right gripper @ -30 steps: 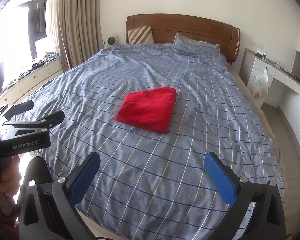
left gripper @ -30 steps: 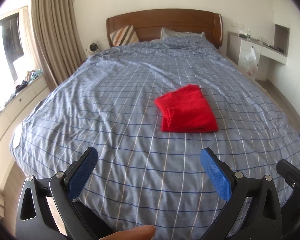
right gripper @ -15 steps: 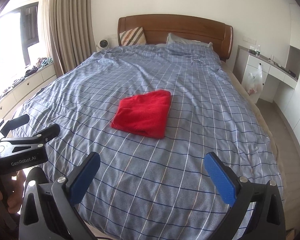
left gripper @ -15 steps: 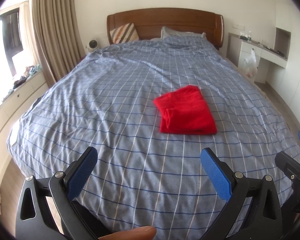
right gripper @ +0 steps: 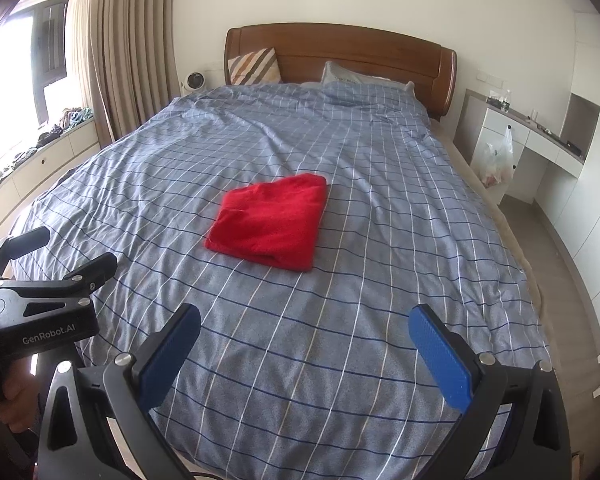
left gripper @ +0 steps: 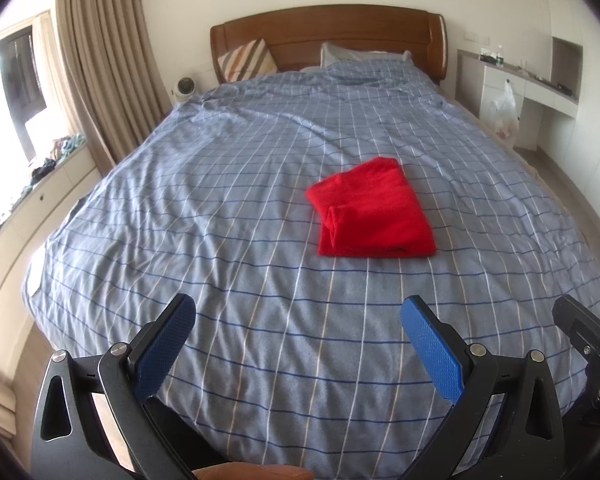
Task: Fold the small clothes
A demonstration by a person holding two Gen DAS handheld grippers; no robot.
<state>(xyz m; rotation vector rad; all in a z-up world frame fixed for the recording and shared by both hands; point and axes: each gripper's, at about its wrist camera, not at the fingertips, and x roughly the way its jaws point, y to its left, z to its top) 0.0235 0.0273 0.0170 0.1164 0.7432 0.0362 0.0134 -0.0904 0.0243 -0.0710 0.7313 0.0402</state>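
1. Left tongs (left gripper: 296,340): spread wide, nothing between the blue pads, held low over the near edge of the bed (left gripper: 220,200). Probably parked there because no fold is in hand.
2. Right tongs (right gripper: 304,348): likewise wide apart and empty, hovering over the foot of the bed, to the right of the left tongs and close alongside them. Level with its partner, likely so both can reach forward together.
3. Red garment (left gripper: 374,212): lying flat on the checked blue cover, well ahead of both tongs and apart from them, ahead and to the right of the left pair, ahead and slightly left of the right pair.
4. Already folded into a compact rectangle, layered edge facing the tongs, one thicker rolled fold along its left side. Looks finished, or nearly so; set mid-bed presumably for a flat, roomy base to fold on.
5. Cannot tell whether another fold is intended; no other loose clothes visible within reach of the tongs.
6. Far beyond the tongs: wooden headboard (right gripper: 340,56), a striped cushion (right gripper: 254,66) and a pillow, all clear of the work area.
7. Off to the right of the right tongs: a white desk (right gripper: 540,136) with a plastic bag hanging; unrelated to the fold.
8. Likely next need: either leave the garment or reach forward with both tongs to tidy that bulky left edge.
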